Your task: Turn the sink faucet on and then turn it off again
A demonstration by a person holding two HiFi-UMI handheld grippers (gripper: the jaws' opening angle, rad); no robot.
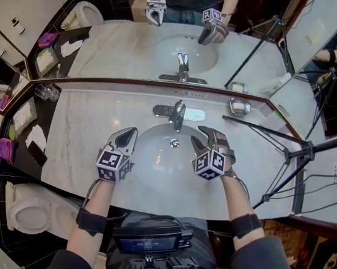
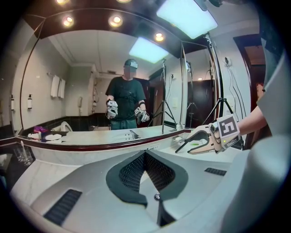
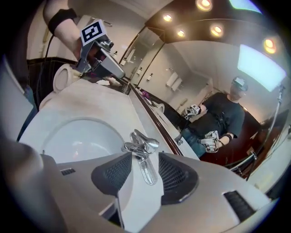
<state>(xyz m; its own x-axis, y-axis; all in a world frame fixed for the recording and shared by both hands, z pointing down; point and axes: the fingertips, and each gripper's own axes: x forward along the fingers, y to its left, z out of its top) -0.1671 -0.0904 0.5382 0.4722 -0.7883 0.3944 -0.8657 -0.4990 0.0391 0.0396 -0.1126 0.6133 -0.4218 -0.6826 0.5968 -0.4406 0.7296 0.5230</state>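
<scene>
Where the pale marble counter (image 1: 82,131) meets the mirror, just above the middle of the head view, the faucet (image 1: 177,114) stands at the back rim of the white oval sink (image 1: 149,162). It is a short chrome tap on a long chrome base plate, with a single flat lever lying across its top and its spout pointing over the bowl. In the right gripper view the faucet (image 3: 142,146) sits at centre frame, bright and mirror-polished.

The right gripper (image 1: 201,138) hovers just right of the faucet in the head view, over the sink's far right rim. Its jaws stand well apart, and in its own view the right gripper (image 3: 144,167) frames the tap in the gap between its dark ribbed pads (image 3: 117,172). The pads press on nothing.

The left gripper (image 1: 131,133), lower left of the faucet, has its jaws closed together and empty; its own view shows the left gripper (image 2: 144,155) with pads meeting.
</scene>
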